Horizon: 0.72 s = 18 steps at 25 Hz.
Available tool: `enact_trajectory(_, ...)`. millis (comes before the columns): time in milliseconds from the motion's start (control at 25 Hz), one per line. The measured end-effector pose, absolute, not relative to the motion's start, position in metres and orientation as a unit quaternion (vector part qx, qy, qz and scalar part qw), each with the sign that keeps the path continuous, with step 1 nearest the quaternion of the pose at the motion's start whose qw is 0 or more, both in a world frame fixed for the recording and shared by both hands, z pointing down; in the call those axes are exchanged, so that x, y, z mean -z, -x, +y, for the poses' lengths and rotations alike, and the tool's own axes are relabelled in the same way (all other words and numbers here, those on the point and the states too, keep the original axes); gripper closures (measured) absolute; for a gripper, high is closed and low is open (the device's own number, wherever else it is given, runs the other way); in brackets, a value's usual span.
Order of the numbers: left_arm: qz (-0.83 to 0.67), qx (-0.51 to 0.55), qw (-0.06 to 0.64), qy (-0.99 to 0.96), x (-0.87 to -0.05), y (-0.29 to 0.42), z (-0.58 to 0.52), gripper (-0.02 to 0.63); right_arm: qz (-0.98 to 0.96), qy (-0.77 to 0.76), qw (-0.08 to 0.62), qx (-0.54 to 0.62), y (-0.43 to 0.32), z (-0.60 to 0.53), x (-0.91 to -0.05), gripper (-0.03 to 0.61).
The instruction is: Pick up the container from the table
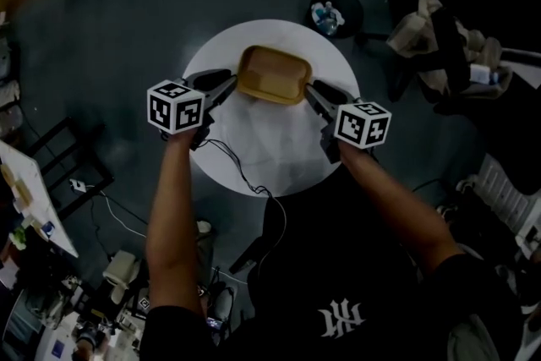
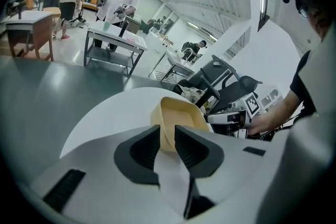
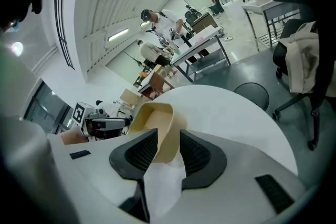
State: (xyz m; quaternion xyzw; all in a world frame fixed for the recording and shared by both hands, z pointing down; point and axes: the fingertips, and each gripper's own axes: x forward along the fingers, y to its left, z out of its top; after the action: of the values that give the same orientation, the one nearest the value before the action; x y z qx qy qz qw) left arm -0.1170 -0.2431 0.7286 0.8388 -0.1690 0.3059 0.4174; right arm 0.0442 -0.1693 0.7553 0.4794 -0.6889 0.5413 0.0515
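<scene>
A tan, shallow rectangular container [image 1: 272, 73] is over the far half of the round white table [image 1: 270, 156]. My left gripper [image 1: 230, 87] is shut on its left rim, and my right gripper [image 1: 313, 93] is shut on its right rim. In the left gripper view the container's wall [image 2: 181, 115] is pinched between the dark pads of the left gripper [image 2: 167, 139]. In the right gripper view the container [image 3: 155, 120] is likewise clamped by the right gripper [image 3: 168, 149]. I cannot tell whether its base touches the table.
A thin black cable [image 1: 237, 165] trails across the table toward me. Beyond the table stands a black stool [image 1: 334, 13] with a bottle on it. A chair draped with clothes [image 1: 439, 46] is at the right. People work at distant benches [image 2: 113, 42].
</scene>
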Motion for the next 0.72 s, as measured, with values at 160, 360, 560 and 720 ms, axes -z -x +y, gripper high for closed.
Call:
enact_trajectory(160, -0.158, -0.312, 0.422, -0.836, -0.738, 0.113, -0.245, 0.532, -0.685, -0.481, 0.058, -0.545, -0.040, -0.172, -0.765, 0.428)
enact_trajectory(360, -0.151, -0.318, 0.425, -0.834, -0.744, 0.110, -0.247, 0.532, -0.685, -0.483, 0.058, -0.542, -0.036, -0.175, -0.765, 0.428)
enact_trajectory(560, -0.145, -0.323, 0.423, -0.834, -0.746, 0.105, -0.246, 0.534, -0.685, -0.486, 0.059, -0.539, -0.034, -0.177, -0.763, 0.451)
enact_trajectory(720, -0.135, -0.326, 0.427, -0.833, -0.747, 0.103, -0.243, 0.541, -0.686, -0.487, 0.062, -0.537, -0.033, -0.177, -0.762, 0.479)
